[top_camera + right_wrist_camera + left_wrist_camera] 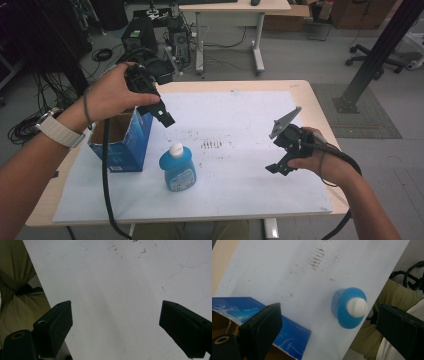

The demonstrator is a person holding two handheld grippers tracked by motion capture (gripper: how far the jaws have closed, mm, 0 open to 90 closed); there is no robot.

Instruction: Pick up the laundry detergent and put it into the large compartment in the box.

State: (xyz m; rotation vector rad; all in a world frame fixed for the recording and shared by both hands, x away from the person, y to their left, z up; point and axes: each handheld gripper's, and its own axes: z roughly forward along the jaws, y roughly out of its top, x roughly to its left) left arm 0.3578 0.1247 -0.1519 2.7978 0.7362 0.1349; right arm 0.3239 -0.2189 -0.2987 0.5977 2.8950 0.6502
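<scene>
A blue bottle (pixel 177 168) with a white cap stands upright on the white sheet (pixel 235 120), just right of an open blue cardboard box (pixel 125 142). My left gripper (pixel 162 114) is held in the air above the box's right edge, up and left of the bottle, open and empty. In the left gripper view the bottle (pixel 349 307) is seen from above between the wide-apart jaws, with the box (pixel 262 322) at lower left. My right gripper (pixel 280 165) hovers low over the sheet's right part, open, with bare sheet (pixel 115 290) between its jaws.
The sheet covers most of the wooden table (pixel 320 107). Dark smudges (pixel 214 145) mark the sheet's middle. A black cable (pixel 106 185) hangs from the left gripper past the box. Beyond the table stand a desk (pixel 235 10), computer gear and cables on the floor.
</scene>
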